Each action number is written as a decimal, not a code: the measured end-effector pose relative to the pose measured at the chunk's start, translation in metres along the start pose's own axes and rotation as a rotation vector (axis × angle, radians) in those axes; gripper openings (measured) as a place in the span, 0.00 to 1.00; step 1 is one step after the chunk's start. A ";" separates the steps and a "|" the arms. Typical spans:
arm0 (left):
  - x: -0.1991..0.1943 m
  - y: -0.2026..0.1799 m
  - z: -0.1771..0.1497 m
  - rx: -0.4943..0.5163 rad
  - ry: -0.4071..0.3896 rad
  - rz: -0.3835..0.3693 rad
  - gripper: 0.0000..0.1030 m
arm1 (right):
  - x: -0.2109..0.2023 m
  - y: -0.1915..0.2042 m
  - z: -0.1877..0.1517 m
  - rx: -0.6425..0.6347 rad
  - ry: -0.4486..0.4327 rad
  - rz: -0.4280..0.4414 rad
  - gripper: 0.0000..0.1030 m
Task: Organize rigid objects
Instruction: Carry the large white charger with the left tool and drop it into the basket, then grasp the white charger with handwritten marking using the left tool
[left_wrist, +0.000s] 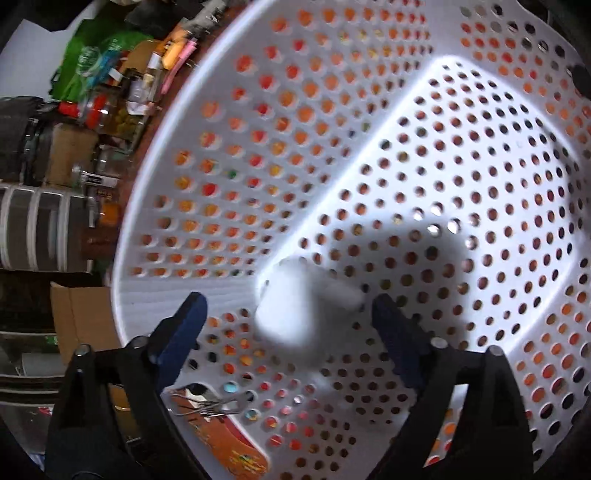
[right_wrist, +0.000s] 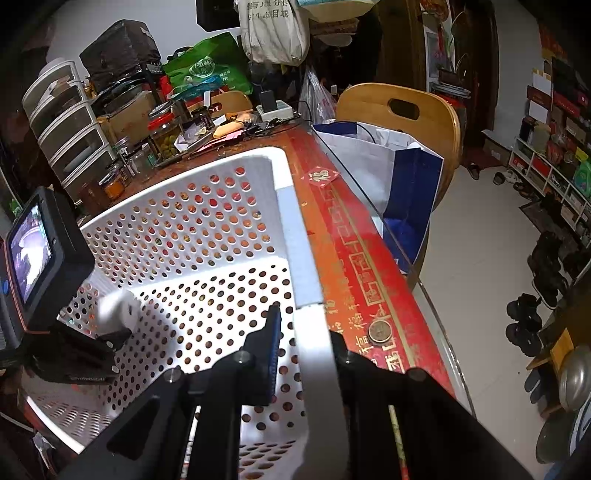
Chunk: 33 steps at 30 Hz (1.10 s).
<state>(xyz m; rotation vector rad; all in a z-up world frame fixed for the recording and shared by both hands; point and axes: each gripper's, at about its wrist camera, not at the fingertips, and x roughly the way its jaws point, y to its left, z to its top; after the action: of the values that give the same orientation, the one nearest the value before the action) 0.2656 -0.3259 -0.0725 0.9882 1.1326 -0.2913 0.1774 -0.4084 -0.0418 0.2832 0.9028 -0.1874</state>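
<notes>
A white perforated plastic basket (left_wrist: 369, 110) fills the left wrist view; in the right wrist view its rim (right_wrist: 295, 229) runs up the middle. My left gripper (left_wrist: 288, 314) is open inside the basket. A blurred white charger plug (left_wrist: 295, 306) is between and just beyond its blue fingertips, free of the fingers; it shows in the right wrist view (right_wrist: 120, 308) above the basket floor. My right gripper (right_wrist: 304, 325) is shut on the basket's right rim, one finger inside and one outside.
The basket stands on a red-patterned, glass-topped table (right_wrist: 369, 266). Jars, boxes and a green bag (right_wrist: 207, 66) crowd the table's far end. A wooden chair (right_wrist: 402, 110) with a blue-and-white bag (right_wrist: 406, 177) stands to the right. Metal cutlery (left_wrist: 207, 406) lies beside the basket.
</notes>
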 end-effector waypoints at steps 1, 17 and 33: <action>-0.002 0.004 -0.005 -0.014 -0.015 0.007 0.91 | 0.000 -0.001 0.000 0.000 0.002 0.000 0.13; 0.020 0.200 -0.286 -0.871 -0.345 -0.258 0.99 | -0.001 0.002 0.000 -0.024 -0.005 -0.030 0.13; 0.149 0.203 -0.290 -1.028 -0.184 -0.370 0.71 | -0.001 0.005 0.000 -0.034 0.010 -0.047 0.13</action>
<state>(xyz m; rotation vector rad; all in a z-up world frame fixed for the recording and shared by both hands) 0.2827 0.0551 -0.1183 -0.1546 1.0852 -0.0583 0.1786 -0.4033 -0.0402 0.2314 0.9224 -0.2139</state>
